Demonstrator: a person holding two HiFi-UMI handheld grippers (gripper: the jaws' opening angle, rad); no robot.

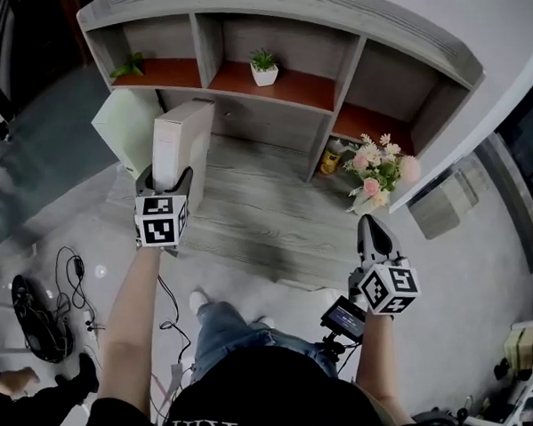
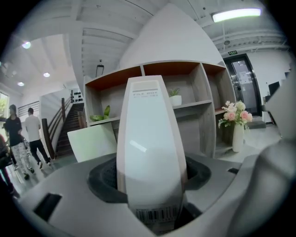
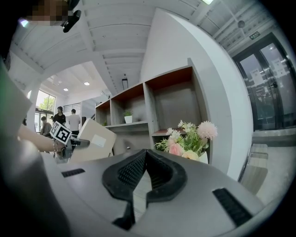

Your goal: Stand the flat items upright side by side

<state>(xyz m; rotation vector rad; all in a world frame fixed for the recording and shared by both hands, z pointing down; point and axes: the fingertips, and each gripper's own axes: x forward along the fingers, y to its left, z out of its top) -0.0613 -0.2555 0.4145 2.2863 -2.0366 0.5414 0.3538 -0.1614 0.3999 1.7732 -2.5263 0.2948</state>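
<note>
My left gripper (image 1: 170, 179) is shut on the narrow spine of a white file box (image 1: 184, 132), holding it upright over the grey wooden desk (image 1: 267, 216). In the left gripper view the box (image 2: 150, 139) fills the space between the jaws, barcode label at its bottom. A second pale file box (image 1: 124, 126) stands tilted just behind and to the left of it, seen also as a pale box (image 2: 92, 141) beside the held one. My right gripper (image 1: 371, 227) hovers at the lower right, away from both boxes; its jaws (image 3: 144, 163) are shut with nothing between them.
A grey shelf unit (image 1: 330, 62) runs along the back of the desk, with a small potted plant (image 1: 263, 67) in one bay. A vase of pink flowers (image 1: 377, 171) and a yellow bottle (image 1: 331, 160) stand at its right end. Cables (image 1: 40, 313) lie on the floor at left.
</note>
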